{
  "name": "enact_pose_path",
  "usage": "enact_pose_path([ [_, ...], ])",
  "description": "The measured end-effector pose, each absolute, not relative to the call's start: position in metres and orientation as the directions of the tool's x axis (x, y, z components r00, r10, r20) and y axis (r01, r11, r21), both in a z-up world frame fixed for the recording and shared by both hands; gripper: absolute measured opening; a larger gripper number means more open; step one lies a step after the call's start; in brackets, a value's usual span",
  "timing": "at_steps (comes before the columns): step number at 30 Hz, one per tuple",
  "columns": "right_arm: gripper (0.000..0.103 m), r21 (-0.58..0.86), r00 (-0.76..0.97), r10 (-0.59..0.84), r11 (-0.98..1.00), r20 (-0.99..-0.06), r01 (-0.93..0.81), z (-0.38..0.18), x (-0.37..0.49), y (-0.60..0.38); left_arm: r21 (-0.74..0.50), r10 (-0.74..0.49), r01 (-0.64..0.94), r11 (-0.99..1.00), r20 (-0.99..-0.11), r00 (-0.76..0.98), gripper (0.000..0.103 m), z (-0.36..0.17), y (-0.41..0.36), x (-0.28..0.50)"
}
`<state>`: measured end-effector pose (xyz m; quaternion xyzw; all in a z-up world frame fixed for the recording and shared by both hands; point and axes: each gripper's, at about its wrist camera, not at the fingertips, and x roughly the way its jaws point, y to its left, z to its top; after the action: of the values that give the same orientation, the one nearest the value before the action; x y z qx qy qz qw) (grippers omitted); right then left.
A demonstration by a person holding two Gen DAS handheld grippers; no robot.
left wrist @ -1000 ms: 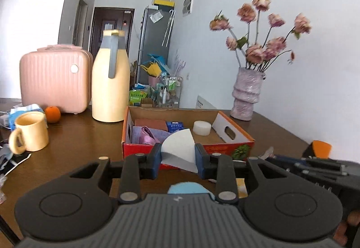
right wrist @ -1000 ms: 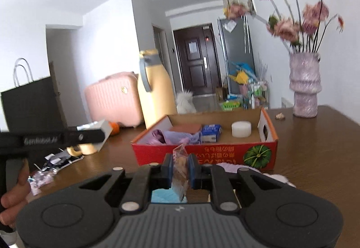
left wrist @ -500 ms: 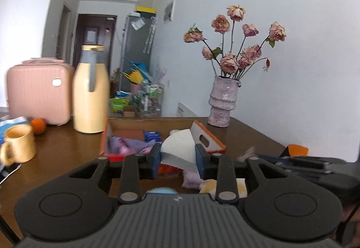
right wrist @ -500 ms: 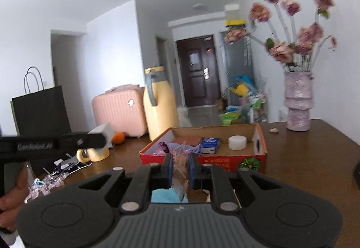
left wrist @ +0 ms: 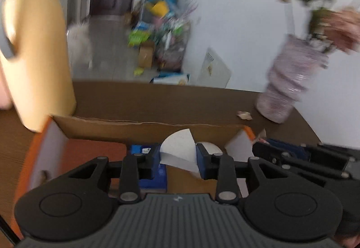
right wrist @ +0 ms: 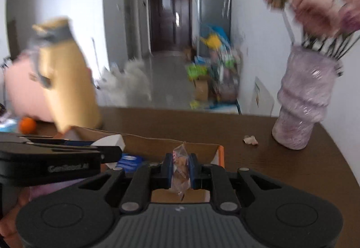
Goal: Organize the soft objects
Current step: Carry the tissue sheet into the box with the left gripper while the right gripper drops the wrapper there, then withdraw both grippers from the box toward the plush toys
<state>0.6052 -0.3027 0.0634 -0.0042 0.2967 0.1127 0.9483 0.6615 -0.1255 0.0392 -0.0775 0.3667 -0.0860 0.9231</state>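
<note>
We hold both loads directly over the open cardboard box (left wrist: 146, 128), so the coming move turns on what lies straight below each gripper, not ahead of it. Our left gripper (left wrist: 178, 158) is clenched on a white, fan-shaped soft piece (left wrist: 178, 147) that stands up between the jaws, its rounded edge rising toward the box's far wall. Just beneath and to the left of it lies a blue packet (left wrist: 153, 171) on the box floor, and just to its right a white round item (left wrist: 211, 147) shows behind the right jaw. Our right gripper (right wrist: 179, 172) is clamped on a small clear plastic packet (right wrist: 179, 169), held upright with its long axis vertical, its lower tip dangling over bare cardboard near the box's right end wall. In the right wrist view the left gripper's body crosses low on the left, so the two tools sit side by side, the left one over the middle of the box, the right one nearer the orange-edged end. We judge that both pieces only need lowering and letting go, each over its own patch of floor. The pink vase (right wrist: 303, 101) stands well apart on the counter (right wrist: 258, 158), and the yellow jug (left wrist: 33, 45) stands just behind the box's left corner.
</note>
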Motion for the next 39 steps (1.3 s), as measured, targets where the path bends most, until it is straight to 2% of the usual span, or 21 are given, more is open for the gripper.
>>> enact_pose_path([
  [3,0.015,0.037,0.765,0.171,0.981,-0.62,-0.19,0.041,0.655,-0.301,-0.184,-0.186,0.08,0.98,-0.683,0.706,0.036,0.019,-0.128,0.69],
  [4,0.016,0.028,0.758,0.162,0.982,-0.632,-0.187,0.034,0.666,-0.3,-0.196,-0.2,0.085,0.977,-0.694,0.691,0.038,0.014,-0.129,0.697],
  [5,0.017,0.005,0.752,0.145,0.983,-0.643,-0.185,0.027,0.675,-0.298,-0.206,-0.212,0.089,0.974,-0.709,0.673,0.044,0.007,-0.129,0.704],
  [7,0.03,-0.013,0.746,0.128,0.984,-0.654,-0.179,0.016,0.685,-0.296,-0.219,-0.22,0.086,0.972,-0.71,0.669,0.049,0.001,-0.13,0.707],
  [9,0.03,-0.009,0.743,0.131,0.983,-0.657,-0.181,0.01,0.69,-0.296,-0.219,-0.23,0.103,0.97,-0.709,0.666,0.052,0.0,-0.13,0.709],
  [13,0.035,-0.015,0.757,0.121,0.985,-0.642,-0.171,0.009,0.694,-0.3,-0.187,-0.221,0.125,0.974,-0.696,0.683,0.056,0.01,-0.131,0.695],
  [18,0.041,-0.036,0.779,0.125,0.982,-0.614,-0.185,0.032,0.673,-0.303,-0.154,-0.209,0.143,0.978,-0.663,0.719,0.059,0.047,-0.123,0.665],
  [22,0.051,-0.055,0.802,0.135,0.978,-0.582,-0.204,0.066,0.633,-0.309,-0.09,-0.183,0.161,0.983,-0.6,0.779,0.065,0.087,-0.104,0.61],
  [25,0.059,-0.079,0.827,0.131,0.975,-0.547,-0.207,0.09,0.589,-0.317,0.027,-0.134,0.168,0.985,-0.487,0.863,0.076,0.107,-0.083,0.538],
  [28,0.064,-0.07,0.853,0.154,0.974,-0.498,-0.217,0.106,0.531,-0.328,0.112,-0.081,0.132,0.985,-0.373,0.924,0.078,0.114,-0.061,0.459],
  [30,0.071,-0.063,0.87,0.181,0.97,-0.459,-0.236,0.111,0.486,-0.334,0.111,-0.068,0.109,0.988,-0.32,0.945,0.082,0.114,-0.046,0.41],
  [34,0.074,-0.039,0.9,0.233,0.963,-0.369,-0.265,0.108,0.396,-0.335,0.097,-0.082,0.111,0.989,-0.268,0.96,0.083,0.106,-0.033,0.326],
  [36,0.08,-0.005,0.906,0.264,0.96,-0.331,-0.282,0.101,0.352,-0.332,0.097,-0.084,0.111,0.989,-0.242,0.967,0.085,0.097,-0.033,0.286],
  [39,0.082,0.0,0.91,0.297,0.951,-0.289,-0.311,0.081,0.287,-0.323,0.075,-0.096,0.116,0.99,-0.231,0.968,0.088,0.082,-0.032,0.238],
])
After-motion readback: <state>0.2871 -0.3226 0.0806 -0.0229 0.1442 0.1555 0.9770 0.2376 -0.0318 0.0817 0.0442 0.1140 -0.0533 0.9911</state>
